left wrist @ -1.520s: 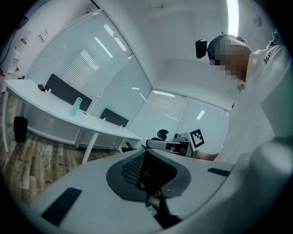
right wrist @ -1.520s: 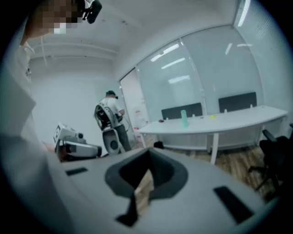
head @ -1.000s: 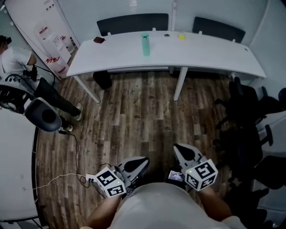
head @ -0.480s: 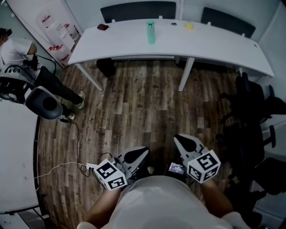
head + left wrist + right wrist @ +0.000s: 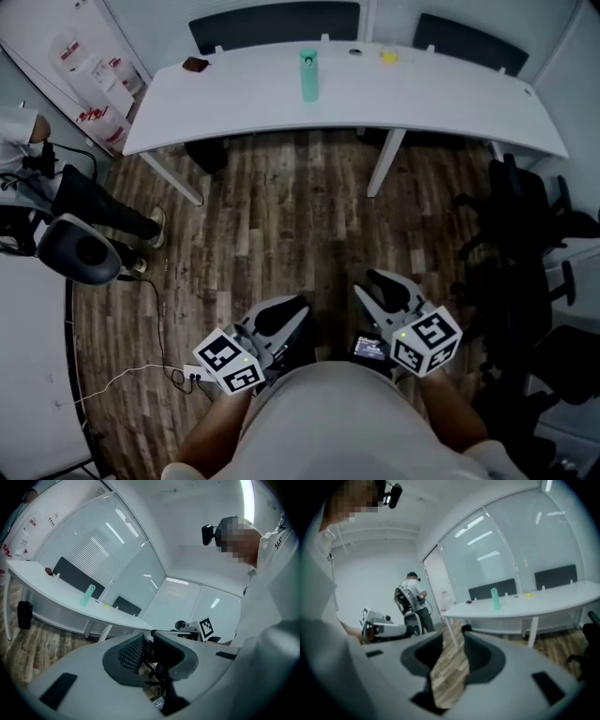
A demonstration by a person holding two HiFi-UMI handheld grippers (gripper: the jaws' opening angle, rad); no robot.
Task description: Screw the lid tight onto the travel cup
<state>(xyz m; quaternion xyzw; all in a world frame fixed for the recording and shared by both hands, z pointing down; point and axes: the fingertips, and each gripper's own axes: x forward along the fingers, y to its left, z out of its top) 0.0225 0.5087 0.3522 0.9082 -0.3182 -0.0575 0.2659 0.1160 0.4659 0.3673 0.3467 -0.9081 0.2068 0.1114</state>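
Note:
A teal travel cup point(image 5: 307, 75) stands upright on the long white table point(image 5: 450, 103) far ahead of me, and also shows in the left gripper view point(image 5: 87, 595) and the right gripper view point(image 5: 494, 598). A small dark round thing point(image 5: 354, 52) and a yellow thing point(image 5: 388, 56) lie beyond it; I cannot tell which is the lid. Both grippers hang low by the person's body over the wood floor, far from the table. On my left gripper point(image 5: 298, 307) point(image 5: 149, 634) the jaws are opening, a narrow gap between them, nothing in it. My right gripper's point(image 5: 367, 284) point(image 5: 453, 631) jaws are opening wider, empty.
Black office chairs point(image 5: 525, 234) crowd the right side. A seated person point(image 5: 84, 202) and a round grey stool point(image 5: 80, 248) are at the left, beside another white table point(image 5: 28, 375). A cable point(image 5: 141, 370) trails over the floor. A small brown object point(image 5: 195, 65) lies on the table's left end.
Both grippers' jaws have parted, the right more than the left. The view has shifted slightly, so the table sits a little differently in frame; the person at the left is now partly out of view.

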